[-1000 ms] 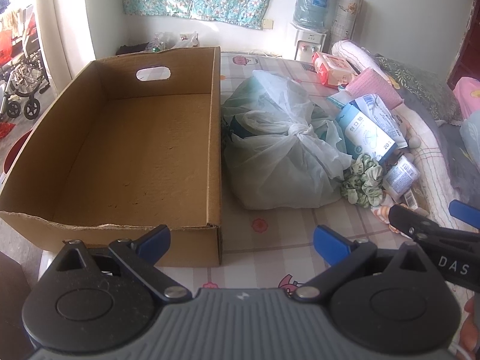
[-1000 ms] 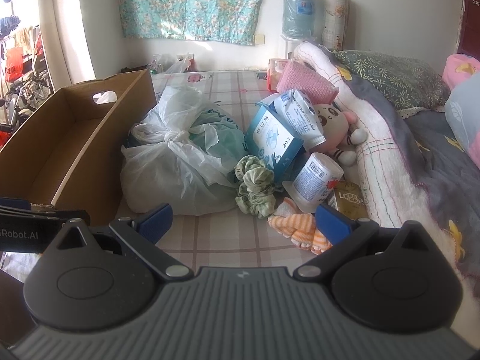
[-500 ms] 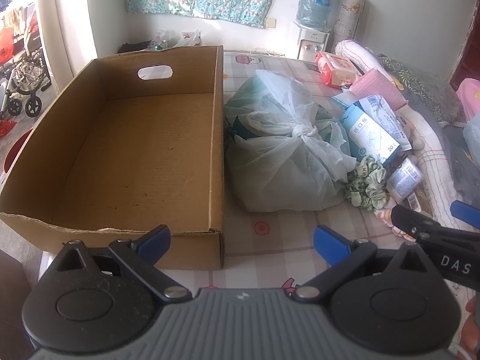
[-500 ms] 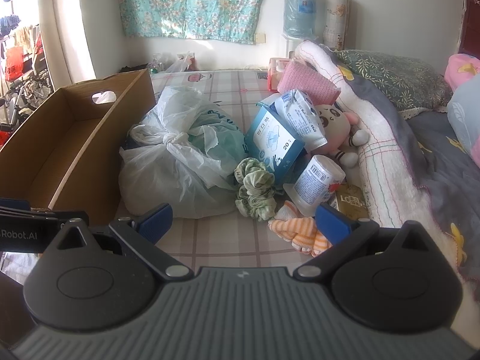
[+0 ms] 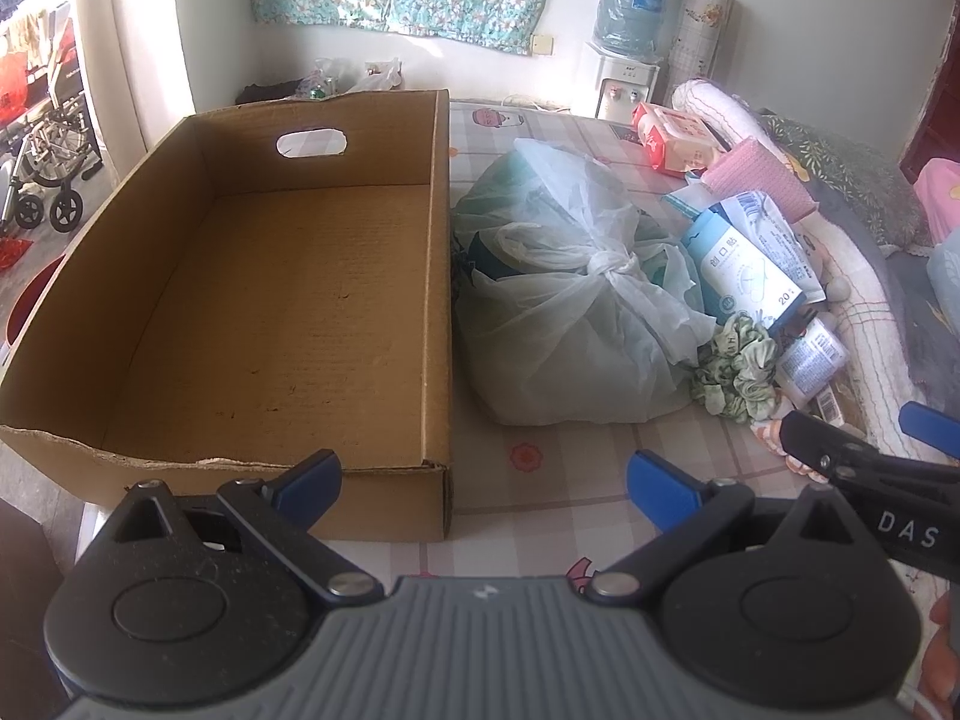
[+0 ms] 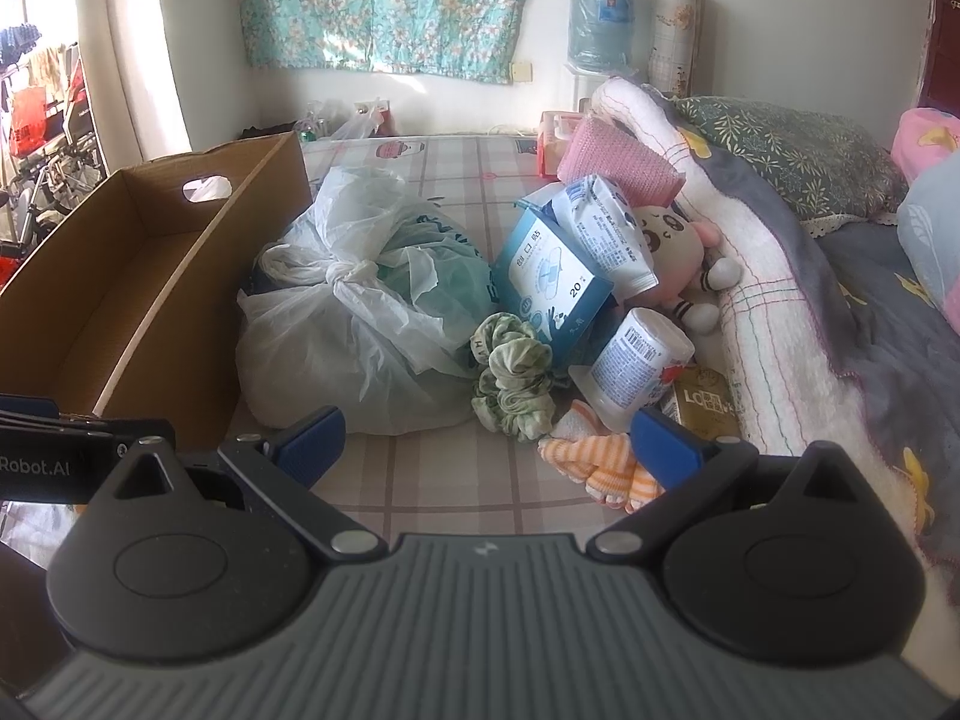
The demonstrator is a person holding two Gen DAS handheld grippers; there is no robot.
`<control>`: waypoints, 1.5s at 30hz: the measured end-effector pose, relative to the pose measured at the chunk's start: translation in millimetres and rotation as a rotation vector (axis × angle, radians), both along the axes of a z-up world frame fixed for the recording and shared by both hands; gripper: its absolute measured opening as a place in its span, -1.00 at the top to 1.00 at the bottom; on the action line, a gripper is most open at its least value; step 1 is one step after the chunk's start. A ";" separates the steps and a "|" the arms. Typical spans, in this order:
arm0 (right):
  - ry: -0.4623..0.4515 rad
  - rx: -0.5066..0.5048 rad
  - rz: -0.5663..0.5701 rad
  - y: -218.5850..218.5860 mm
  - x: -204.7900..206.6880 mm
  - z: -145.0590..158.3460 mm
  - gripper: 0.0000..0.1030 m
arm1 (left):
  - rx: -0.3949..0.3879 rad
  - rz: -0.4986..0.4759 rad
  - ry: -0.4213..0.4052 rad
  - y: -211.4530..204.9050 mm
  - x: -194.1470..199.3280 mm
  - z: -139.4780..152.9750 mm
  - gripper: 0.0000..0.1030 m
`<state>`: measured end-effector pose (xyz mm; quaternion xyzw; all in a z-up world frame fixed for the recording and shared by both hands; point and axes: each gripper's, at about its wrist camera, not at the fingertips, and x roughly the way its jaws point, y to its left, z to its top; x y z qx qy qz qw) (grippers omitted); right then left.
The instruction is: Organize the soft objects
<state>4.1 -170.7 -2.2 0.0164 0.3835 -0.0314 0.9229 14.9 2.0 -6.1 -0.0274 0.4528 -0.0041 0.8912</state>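
Note:
An empty cardboard box (image 5: pixel 270 312) (image 6: pixel 120 276) lies on the bed at the left. Beside it sits a knotted white plastic bag (image 5: pixel 570 312) (image 6: pixel 360 324). Right of the bag are a green scrunchie (image 5: pixel 735 369) (image 6: pixel 513 375), a blue carton (image 6: pixel 549 276), a white bottle (image 6: pixel 639 360), an orange striped cloth (image 6: pixel 594 462) and a plush doll (image 6: pixel 672 252). My left gripper (image 5: pixel 483 483) is open over the box's near right corner, holding nothing. My right gripper (image 6: pixel 486 441) is open, just short of the scrunchie and striped cloth, also holding nothing.
A rolled blanket (image 6: pixel 768 300) and pillows (image 6: pixel 792 150) line the right side. A pink pack (image 5: pixel 675 135) and a pink folded cloth (image 6: pixel 618 159) lie further back. A water dispenser (image 5: pixel 627 42) stands at the wall. A wheelchair (image 5: pixel 48 156) stands off the bed at the left.
Both grippers stay open. The left view has drifted slightly back and to the right; the right view is almost unchanged. No object has moved.

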 end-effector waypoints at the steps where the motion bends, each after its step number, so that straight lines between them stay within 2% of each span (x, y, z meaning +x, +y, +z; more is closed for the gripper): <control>1: 0.000 -0.001 0.000 0.6 0.4 0.0 -0.98 | 0.000 0.001 -0.001 0.4 0.1 0.3 -0.98; 20: -0.009 -0.012 0.007 4.9 0.0 3.6 -0.98 | -0.013 -0.007 -0.024 3.7 -2.9 4.6 -0.98; 26: -0.054 -0.016 -0.026 -1.6 -13.7 5.7 -0.98 | -0.011 -0.100 -0.122 -7.2 -18.0 11.0 -0.99; 36: -0.074 0.015 -0.138 -33.7 -37.8 -3.3 -0.98 | -0.070 -0.265 -0.140 -24.7 -14.2 12.4 -0.99; 39: -0.087 0.038 -0.167 -44.4 -38.7 -4.6 -0.98 | -0.074 -0.305 -0.150 -23.0 -4.9 23.0 -0.98; 45: -0.131 0.105 -0.188 -57.9 -36.3 -5.7 -0.98 | -0.035 -0.332 -0.235 -19.8 16.2 56.1 -0.99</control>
